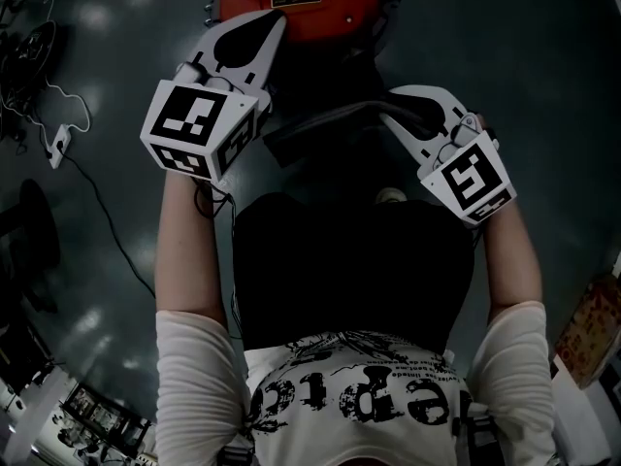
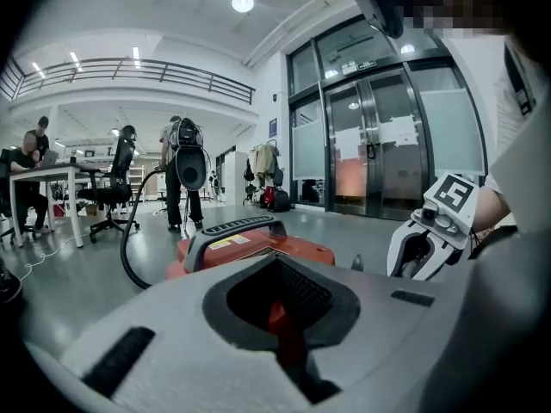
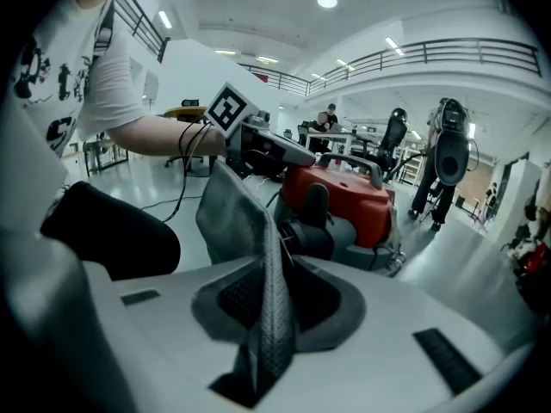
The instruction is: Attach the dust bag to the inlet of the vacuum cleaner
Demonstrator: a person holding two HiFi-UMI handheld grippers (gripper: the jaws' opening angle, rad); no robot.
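The red vacuum cleaner (image 1: 301, 3) stands on the floor in front of me, with its grey handle (image 2: 241, 226) on top. My right gripper (image 3: 271, 317) is shut on a fold of the grey mesh dust bag (image 3: 232, 222), which rises ahead of the jaws toward the vacuum's dark front part (image 3: 306, 231). In the head view the bag (image 1: 320, 126) shows as a dark strip between the two grippers. My left gripper (image 1: 275, 19) hovers over the vacuum with its jaws together. Only a red sliver shows in its slit, and no fabric is seen there.
A white cable and power strip (image 1: 58, 144) lie on the floor at left. A black hose (image 2: 129, 248) curves beside the vacuum. Farther off are a desk with seated people, an office chair (image 2: 116, 188), a standing person (image 2: 181, 175) and glass doors (image 2: 379, 136).
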